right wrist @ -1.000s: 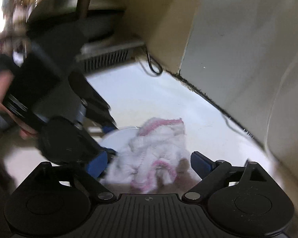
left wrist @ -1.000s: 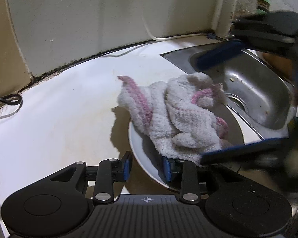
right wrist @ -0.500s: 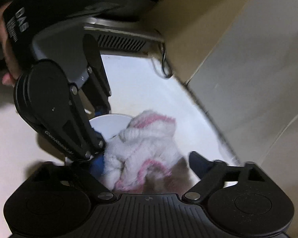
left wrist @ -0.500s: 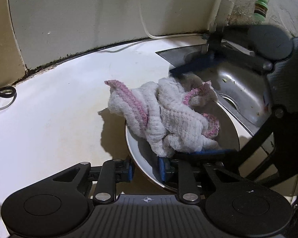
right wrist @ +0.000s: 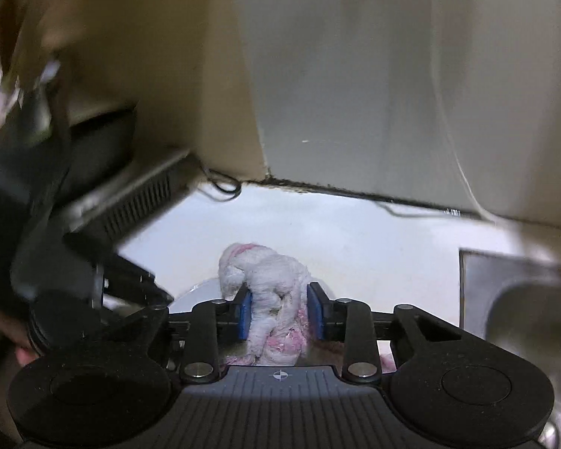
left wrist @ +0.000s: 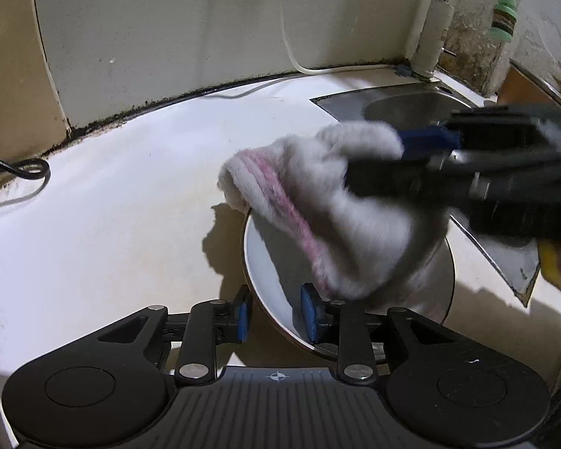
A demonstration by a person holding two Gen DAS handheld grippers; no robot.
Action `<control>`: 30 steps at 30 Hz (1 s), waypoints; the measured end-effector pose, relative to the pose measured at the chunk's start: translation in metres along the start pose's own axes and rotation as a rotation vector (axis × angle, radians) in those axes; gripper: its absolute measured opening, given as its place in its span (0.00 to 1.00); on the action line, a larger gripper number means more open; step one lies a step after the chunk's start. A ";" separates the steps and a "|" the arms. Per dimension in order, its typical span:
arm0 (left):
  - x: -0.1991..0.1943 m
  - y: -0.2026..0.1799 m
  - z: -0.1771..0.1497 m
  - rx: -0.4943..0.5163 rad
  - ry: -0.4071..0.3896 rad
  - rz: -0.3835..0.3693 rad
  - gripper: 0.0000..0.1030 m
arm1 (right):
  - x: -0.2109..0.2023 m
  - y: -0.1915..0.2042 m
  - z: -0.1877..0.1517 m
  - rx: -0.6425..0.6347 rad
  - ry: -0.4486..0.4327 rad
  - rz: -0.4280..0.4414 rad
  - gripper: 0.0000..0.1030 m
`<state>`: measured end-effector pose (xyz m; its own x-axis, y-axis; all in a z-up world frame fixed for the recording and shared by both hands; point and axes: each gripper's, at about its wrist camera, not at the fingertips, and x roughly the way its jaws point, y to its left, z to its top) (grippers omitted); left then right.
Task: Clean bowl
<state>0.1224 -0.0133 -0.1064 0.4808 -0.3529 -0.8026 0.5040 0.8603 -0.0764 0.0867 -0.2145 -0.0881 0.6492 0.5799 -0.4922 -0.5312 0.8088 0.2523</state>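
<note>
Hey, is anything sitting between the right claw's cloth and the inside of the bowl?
Nothing visible. The right claw, closing on the cloth, holds it directly over the bowl. The left claw straddles the near rim only.

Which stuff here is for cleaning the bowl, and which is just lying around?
For the job:
- bowl
- cloth
- left hand-held gripper, its jaws opening around the bowl's rim
- right hand-held gripper, closing on the cloth

Just lying about:
- sink
- white cable
- black cable

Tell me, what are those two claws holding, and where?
The right gripper is closing on the cloth, bunched at its middle. The left gripper straddles the bowl rim; its jaws are opening.
</note>
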 end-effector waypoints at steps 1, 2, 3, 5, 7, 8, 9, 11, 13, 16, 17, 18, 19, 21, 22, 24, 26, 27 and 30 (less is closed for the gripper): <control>0.000 0.001 0.000 0.000 -0.001 0.003 0.36 | -0.001 -0.005 0.002 0.024 -0.004 0.002 0.28; 0.000 0.001 -0.001 0.000 -0.002 0.004 0.37 | -0.005 -0.017 0.006 0.083 -0.027 -0.001 0.23; 0.001 0.001 0.000 0.001 -0.001 0.004 0.37 | -0.009 -0.027 0.010 0.137 -0.047 -0.018 0.22; 0.000 0.001 -0.002 0.008 0.005 0.009 0.37 | -0.009 -0.044 0.014 0.188 -0.034 -0.016 0.21; -0.002 0.001 -0.004 0.016 0.010 0.012 0.37 | -0.005 -0.058 0.015 0.217 0.003 0.005 0.21; -0.002 0.000 -0.005 0.024 0.013 0.017 0.37 | -0.004 -0.061 0.013 0.215 0.022 0.013 0.21; -0.003 -0.001 -0.006 0.030 0.014 0.024 0.37 | -0.003 -0.064 0.011 0.212 0.041 0.020 0.22; -0.007 -0.001 -0.008 0.039 0.017 0.033 0.37 | -0.003 -0.066 0.007 0.206 0.063 -0.014 0.22; -0.009 0.000 -0.009 0.037 0.018 0.034 0.37 | -0.004 -0.066 -0.003 0.199 0.098 -0.079 0.22; -0.013 0.002 -0.012 0.026 0.019 0.038 0.37 | 0.000 -0.066 -0.022 0.165 0.174 -0.095 0.22; -0.014 0.003 -0.013 0.021 0.017 0.041 0.37 | -0.004 -0.065 -0.027 0.159 0.163 -0.082 0.22; -0.016 0.003 -0.014 0.016 0.014 0.042 0.38 | -0.011 -0.063 -0.030 0.147 0.136 -0.066 0.22; -0.017 0.005 -0.014 0.006 0.009 0.047 0.39 | -0.019 -0.060 -0.031 0.116 0.095 -0.067 0.23; -0.019 0.010 -0.014 -0.011 0.004 0.056 0.44 | -0.034 -0.053 -0.030 0.046 0.010 -0.073 0.33; -0.021 0.011 -0.015 -0.016 0.001 0.064 0.44 | -0.037 -0.051 -0.030 0.024 -0.014 -0.074 0.37; -0.030 0.007 -0.015 -0.004 -0.017 0.089 0.42 | -0.051 -0.043 -0.028 -0.088 -0.089 -0.057 0.51; -0.047 -0.001 -0.015 0.038 -0.059 0.087 0.42 | -0.059 -0.038 -0.027 -0.159 -0.108 -0.012 0.69; -0.056 -0.005 -0.015 0.057 -0.084 0.073 0.44 | -0.061 -0.035 -0.027 -0.194 -0.106 0.015 0.80; -0.076 -0.020 -0.016 0.174 -0.142 0.029 0.51 | -0.049 -0.022 -0.029 -0.326 -0.067 0.059 0.84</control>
<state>0.0639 0.0026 -0.0533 0.5870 -0.3876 -0.7108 0.5988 0.7987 0.0590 0.0505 -0.2638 -0.0940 0.6406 0.6390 -0.4258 -0.7082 0.7060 -0.0058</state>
